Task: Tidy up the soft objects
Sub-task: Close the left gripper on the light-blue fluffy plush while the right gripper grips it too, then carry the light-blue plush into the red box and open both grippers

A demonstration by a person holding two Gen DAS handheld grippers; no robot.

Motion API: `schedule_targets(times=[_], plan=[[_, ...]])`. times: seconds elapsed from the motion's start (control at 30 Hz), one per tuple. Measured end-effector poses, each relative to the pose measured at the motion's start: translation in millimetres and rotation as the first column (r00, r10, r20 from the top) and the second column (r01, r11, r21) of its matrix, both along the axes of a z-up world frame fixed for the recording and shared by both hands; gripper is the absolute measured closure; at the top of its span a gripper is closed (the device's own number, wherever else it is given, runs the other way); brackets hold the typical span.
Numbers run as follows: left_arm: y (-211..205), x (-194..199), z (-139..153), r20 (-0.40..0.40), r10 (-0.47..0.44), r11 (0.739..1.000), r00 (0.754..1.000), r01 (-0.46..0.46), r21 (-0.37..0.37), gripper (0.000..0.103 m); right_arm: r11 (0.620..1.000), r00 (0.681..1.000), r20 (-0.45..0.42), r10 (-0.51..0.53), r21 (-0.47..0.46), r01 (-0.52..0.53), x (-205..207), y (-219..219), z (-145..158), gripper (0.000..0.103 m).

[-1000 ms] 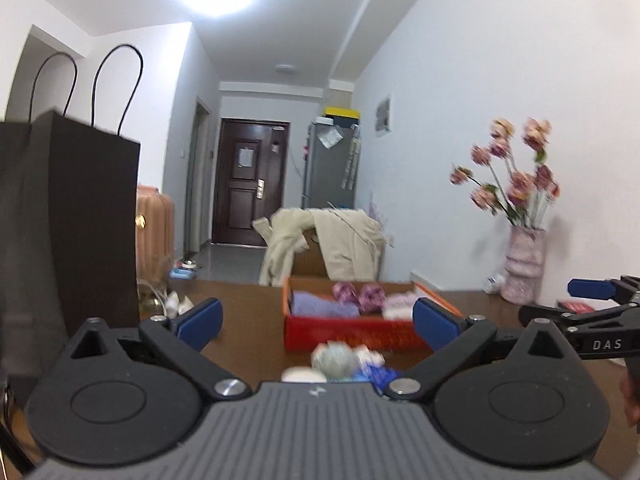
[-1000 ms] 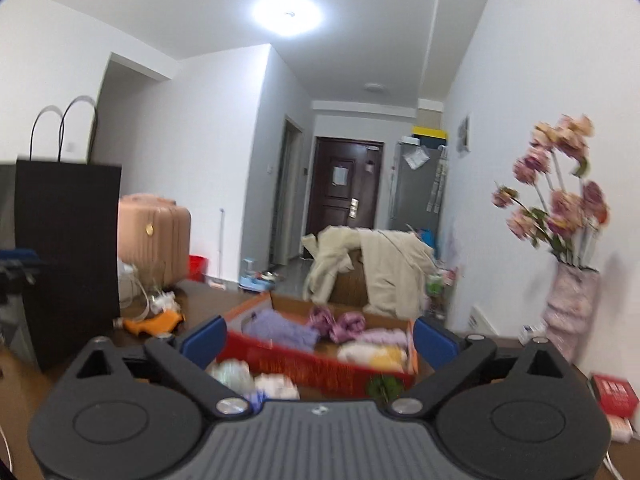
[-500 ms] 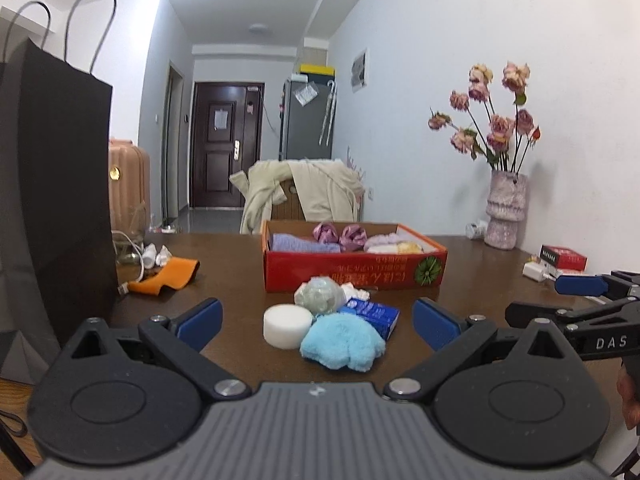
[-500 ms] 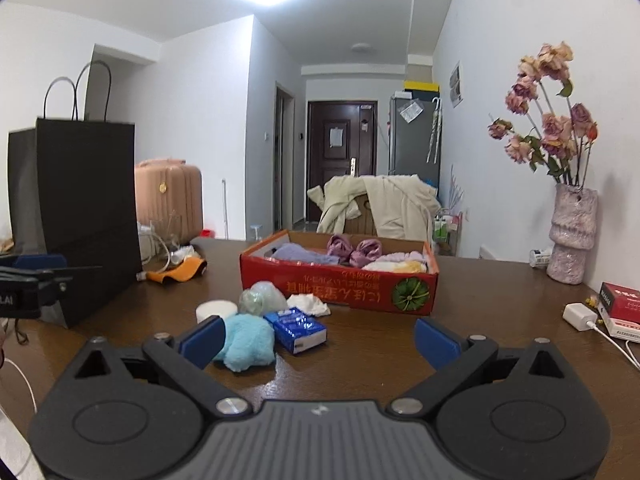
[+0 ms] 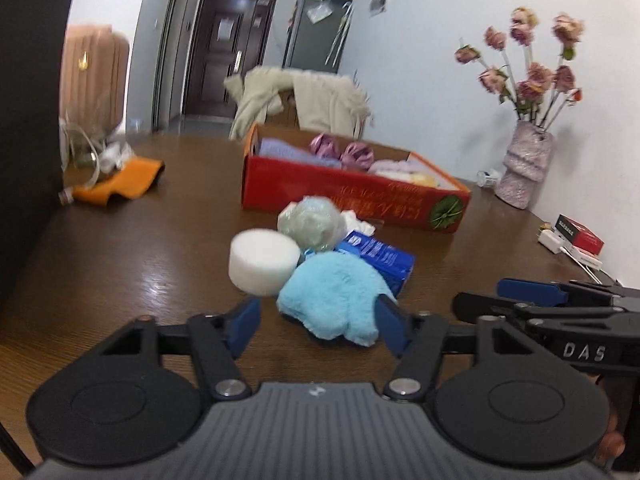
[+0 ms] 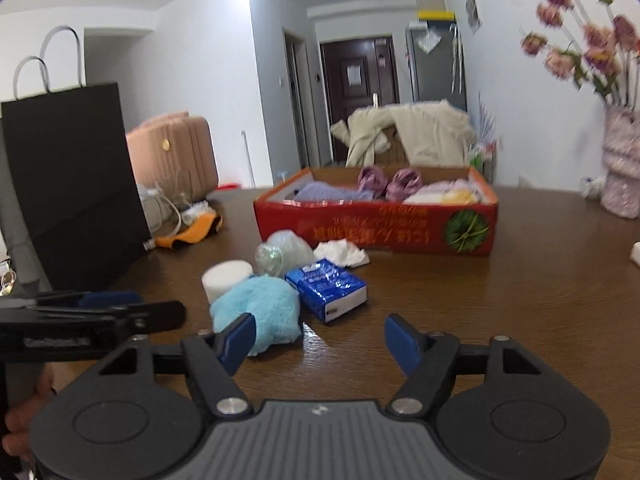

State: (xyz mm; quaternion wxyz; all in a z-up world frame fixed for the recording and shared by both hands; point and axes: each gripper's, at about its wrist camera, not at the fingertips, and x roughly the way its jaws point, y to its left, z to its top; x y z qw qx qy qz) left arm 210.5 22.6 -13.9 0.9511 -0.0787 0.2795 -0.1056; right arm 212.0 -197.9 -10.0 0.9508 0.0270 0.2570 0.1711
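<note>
The right gripper [image 6: 320,336] has just been closing, with nothing between its blue fingers [image 6: 402,340]. Just ahead on the brown worktop [image 6: 500,300], a fluffy blue toy [image 6: 260,310] touches a white foam puck [image 6: 226,278] and a blue tissue pack [image 6: 326,286]. Behind the toy sits a red box [image 6: 376,230] full of soft things.

a lived-in home, at the dining table

ahead of the claw a wooden table [image 6: 520,300] runs toward a hallway with a dark front door [image 6: 356,92] and a fridge [image 6: 436,64]; a coat-draped chair [image 6: 412,132] beyond, a pink suitcase [image 6: 176,152] off left, a vase of flowers [image 6: 620,168] off right.
</note>
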Motion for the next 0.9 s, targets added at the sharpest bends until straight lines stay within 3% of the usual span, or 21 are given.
schedule_targets(times=[0.1, 0.2, 0.33, 0.43, 0.67, 0.9], plan=[[4.7, 20.8, -11.5, -0.073, -0.008, 0.997, 0.997, 0.003, -0.072, 0.055, 0.999, 0.999, -0.027, 0.045, 0.020, -0.044, 21.4, 9.6, -5.8, 0.042], [10.7, 36.8, -21.7, -0.132, -0.024, 0.990, 0.991, 0.006, -0.139, 0.059, 0.991, 0.994, -0.060, 0.087, 0.109, -0.080, 45.8, 12.6, -12.1, 0.046], [15.7, 47.3, -28.0, -0.155, -0.024, 0.986, 0.988, -0.002, -0.167, 0.062, 0.978, 0.985, -0.132, 0.112, 0.189, -0.086, 77.5, 17.5, -25.6, 0.057], [18.4, 52.7, -29.8, -0.163, -0.042, 0.981, 0.986, 0.010, -0.193, 0.072, 0.968, 0.976, -0.173, 0.135, 0.235, -0.092, 89.1, 21.6, -36.1, 0.061], [17.0, 54.9, -30.6, -0.151, -0.041, 0.983, 0.988, 0.012, -0.185, 0.078, 0.945, 0.966, -0.192, 0.175, 0.308, -0.110, 96.5, 20.6, -45.5, 0.069], [6.4, 36.2, -13.5, -0.097, -0.059, 0.989, 0.994, 0.045, -0.141, 0.078, 0.951, 0.973, -0.151, 0.173, 0.282, -0.126, 78.7, 18.9, -31.9, 0.071]])
